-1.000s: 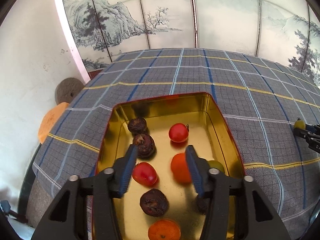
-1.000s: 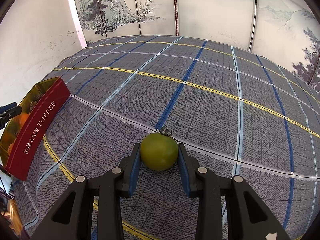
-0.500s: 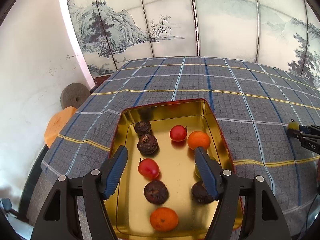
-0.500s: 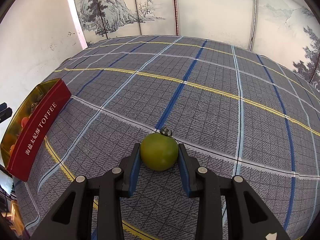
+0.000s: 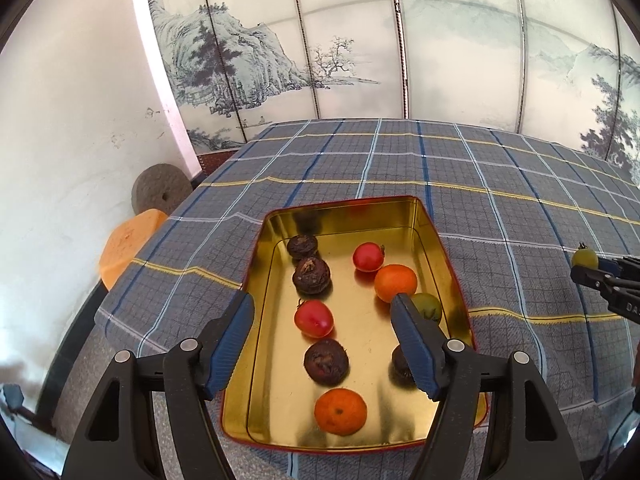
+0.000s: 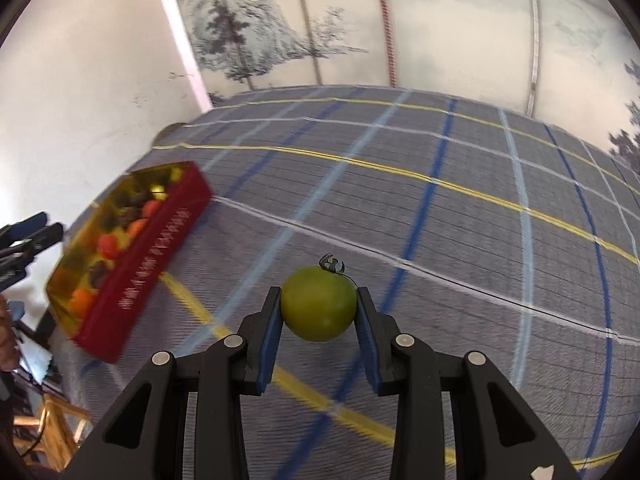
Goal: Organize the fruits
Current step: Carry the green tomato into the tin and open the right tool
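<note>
A gold tin with red sides (image 5: 440, 240) sits on the plaid tablecloth and holds several fruits: red tomatoes (image 5: 314, 319), oranges (image 5: 396, 282), dark wrinkled fruits (image 5: 311, 275) and a green tomato (image 5: 428, 306). My left gripper (image 5: 322, 334) is open and empty, raised above the tin. My right gripper (image 6: 318, 322) is shut on a green tomato (image 6: 318, 308) and holds it above the cloth; it also shows at the right edge of the left wrist view (image 5: 584, 258). The tin (image 6: 156, 240) lies to the left in the right wrist view.
The plaid cloth (image 5: 500, 184) covers the table to a painted screen (image 5: 360, 40) behind. A round stone (image 5: 160, 188) and an orange stool (image 5: 124, 244) stand off the table's left side, by a white wall.
My left gripper opened, released an orange into the tin and drew back and up. My right gripper lifted the green tomato off the cloth and swung toward the tin.
</note>
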Demonstrator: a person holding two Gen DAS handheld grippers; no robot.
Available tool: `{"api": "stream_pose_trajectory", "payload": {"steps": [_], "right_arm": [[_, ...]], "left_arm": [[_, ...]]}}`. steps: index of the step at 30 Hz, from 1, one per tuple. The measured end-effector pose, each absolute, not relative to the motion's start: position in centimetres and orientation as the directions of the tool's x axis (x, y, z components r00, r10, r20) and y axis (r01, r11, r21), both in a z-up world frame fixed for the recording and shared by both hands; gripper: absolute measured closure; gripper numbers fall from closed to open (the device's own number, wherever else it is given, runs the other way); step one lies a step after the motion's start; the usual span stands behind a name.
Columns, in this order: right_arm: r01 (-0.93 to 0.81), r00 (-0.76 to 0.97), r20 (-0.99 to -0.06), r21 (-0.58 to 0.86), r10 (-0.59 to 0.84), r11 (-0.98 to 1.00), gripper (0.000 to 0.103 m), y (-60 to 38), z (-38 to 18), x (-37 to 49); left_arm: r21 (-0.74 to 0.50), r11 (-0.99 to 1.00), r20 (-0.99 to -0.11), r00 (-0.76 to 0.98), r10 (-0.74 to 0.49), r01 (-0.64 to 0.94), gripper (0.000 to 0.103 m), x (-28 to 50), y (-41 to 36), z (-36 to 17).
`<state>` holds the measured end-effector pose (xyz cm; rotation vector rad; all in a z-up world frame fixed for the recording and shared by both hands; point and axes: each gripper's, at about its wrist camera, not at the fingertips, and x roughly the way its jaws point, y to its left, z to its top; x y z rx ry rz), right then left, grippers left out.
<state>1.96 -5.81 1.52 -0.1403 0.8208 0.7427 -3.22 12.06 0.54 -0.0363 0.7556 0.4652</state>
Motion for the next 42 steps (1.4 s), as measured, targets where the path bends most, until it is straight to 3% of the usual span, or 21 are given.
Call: {"api": "stream_pose_trajectory", "payload": {"steps": [14,20,24,42], "right_arm": [[-0.827,0.296,-0.648,0.194,0.702,0.527,0.071,3.9,6.3,-4.6],[-0.854,0.246,-0.661,0.198,0.709,0.481,0.071,7.3,5.6,-5.7],[-0.866,0.23,-0.67,0.19,0.706,0.463,0.071,9.0,5.0,-6.1],[-0.867,0.223,-0.683,0.188,0.696,0.462,0.07,13.0,3.4,-6.0]], "left_arm": [[0.12,0.881,-0.641,0.642,0.42,-0.457,0.03,-5.5,13.5,1.4],[0.109,0.865,-0.602,0.66,0.449,-0.489,0.028,-7.0,14.3,2.2],[0.091,0.86,-0.597,0.663,0.451,-0.503,0.02,-7.9,14.9,2.6],[0.066,0.851,-0.568,0.682,0.461,-0.52,0.017,-9.8,16.3,3.7]]}}
